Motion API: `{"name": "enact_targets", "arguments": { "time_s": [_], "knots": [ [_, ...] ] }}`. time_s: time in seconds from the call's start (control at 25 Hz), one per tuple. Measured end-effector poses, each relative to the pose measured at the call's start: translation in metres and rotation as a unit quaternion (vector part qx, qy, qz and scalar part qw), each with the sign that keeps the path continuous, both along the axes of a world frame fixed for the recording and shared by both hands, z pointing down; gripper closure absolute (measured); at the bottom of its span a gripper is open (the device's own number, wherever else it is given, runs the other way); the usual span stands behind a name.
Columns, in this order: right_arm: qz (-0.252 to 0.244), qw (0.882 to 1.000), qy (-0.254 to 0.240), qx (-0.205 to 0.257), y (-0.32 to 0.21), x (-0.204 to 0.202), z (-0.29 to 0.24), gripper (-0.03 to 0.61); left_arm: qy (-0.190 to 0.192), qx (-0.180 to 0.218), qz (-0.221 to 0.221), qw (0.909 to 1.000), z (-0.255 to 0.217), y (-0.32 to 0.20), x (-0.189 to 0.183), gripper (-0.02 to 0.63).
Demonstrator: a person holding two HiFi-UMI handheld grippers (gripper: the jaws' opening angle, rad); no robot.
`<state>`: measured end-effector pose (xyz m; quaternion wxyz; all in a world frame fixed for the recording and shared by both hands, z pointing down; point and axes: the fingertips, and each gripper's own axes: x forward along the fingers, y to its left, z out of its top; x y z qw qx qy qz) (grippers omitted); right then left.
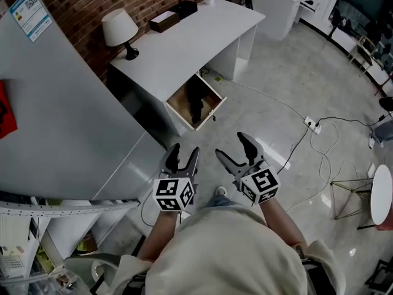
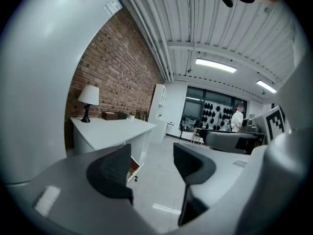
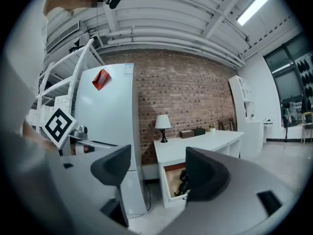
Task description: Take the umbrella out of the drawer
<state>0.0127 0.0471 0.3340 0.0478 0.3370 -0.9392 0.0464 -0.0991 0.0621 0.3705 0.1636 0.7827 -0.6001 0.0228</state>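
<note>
The only writing to be seen is on a blue-and-white sticker (image 1: 29, 11) with a QR code, high on the tall white cabinet (image 1: 67, 121) at the left, and its print is too small to read; a red patch (image 1: 5, 110) lower on the same cabinet shows no legible words either. Each of the two marker cubes (image 1: 174, 194) carries bold black-and-white squares and no text. The left hand-held gripper (image 1: 185, 150) is held out over the floor (image 1: 276, 85) with its jaws partly spread and nothing between the pads. The right hand-held gripper (image 1: 231, 145), just beside it, stands wider open and is likewise empty, touching nothing. Farther off, the white surface (image 1: 190, 48) has one drawer (image 1: 214, 107) pulled out, and the umbrella (image 1: 195, 100) lies inside it as a dark bundle, well apart from both hand-held grippers. On the surface stand one white-shaded lamp (image 1: 120, 29) at the left end and two boxes at the far edge, a brown box (image 1: 163, 21) and a black box (image 1: 184, 8).
</note>
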Motion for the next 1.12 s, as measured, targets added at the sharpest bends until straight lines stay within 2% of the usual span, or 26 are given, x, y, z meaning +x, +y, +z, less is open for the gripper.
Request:
{"name": "enact_targets", "arguments": {
  "time_s": [0.2, 0.36, 0.52, 0.76, 1.12],
  "knots": [
    [-0.015, 1.0, -0.004, -0.01, -0.048, 0.015, 0.008, 0.219, -0.003, -0.011, -0.014, 0.9998, 0.007, -0.048, 0.014, 0.29],
    [-0.023, 1.0, 0.001, -0.014, -0.072, 0.03, 0.013, 0.207, 0.004, -0.027, -0.03, 0.9992, 0.014, -0.074, 0.024, 0.255],
    [-0.021, 1.0, 0.0, -0.018, -0.089, 0.04, 0.019, 0.204, -0.003, -0.037, -0.042, 0.9984, 0.024, -0.096, 0.026, 0.249],
    [0.002, 0.999, -0.002, -0.045, -0.107, 0.055, 0.036, 0.204, 0.013, -0.073, -0.058, 0.9956, 0.055, -0.129, 0.028, 0.249],
    [0.017, 0.997, 0.019, -0.076, -0.166, 0.045, 0.078, 0.203, 0.004, -0.114, -0.058, 0.9917, 0.121, -0.216, 0.013, 0.249]
  ]
}}
